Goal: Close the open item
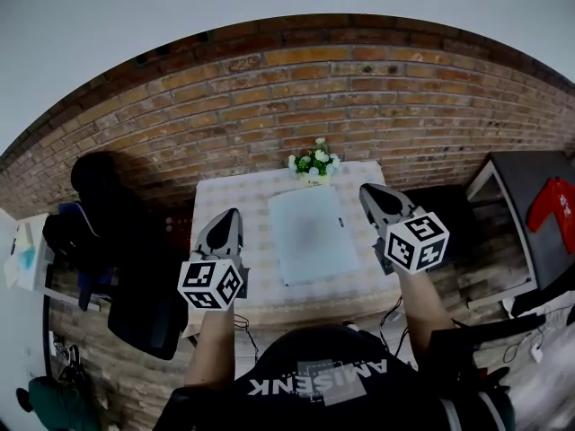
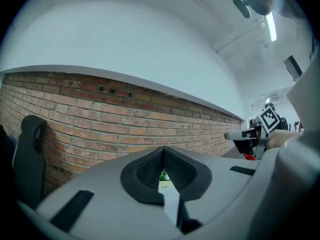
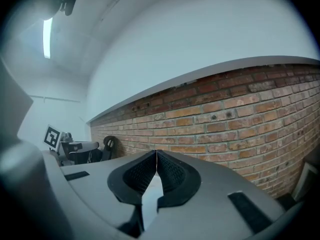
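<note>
On one table (image 1: pixel 238 196) sit one pale slab (image 1: pixel 313 233) and one bouquet (image 1: pixel 314 162).

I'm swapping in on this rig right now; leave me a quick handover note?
Left claw: shut, empty, over the table's left edge.
Right claw: shut, empty, over its right edge.
Laptop: lies flat mid-table, before the flowers, touched by neither claw.
Done: lid looks down already.
Left: probably only checking it is fully shut.
</note>
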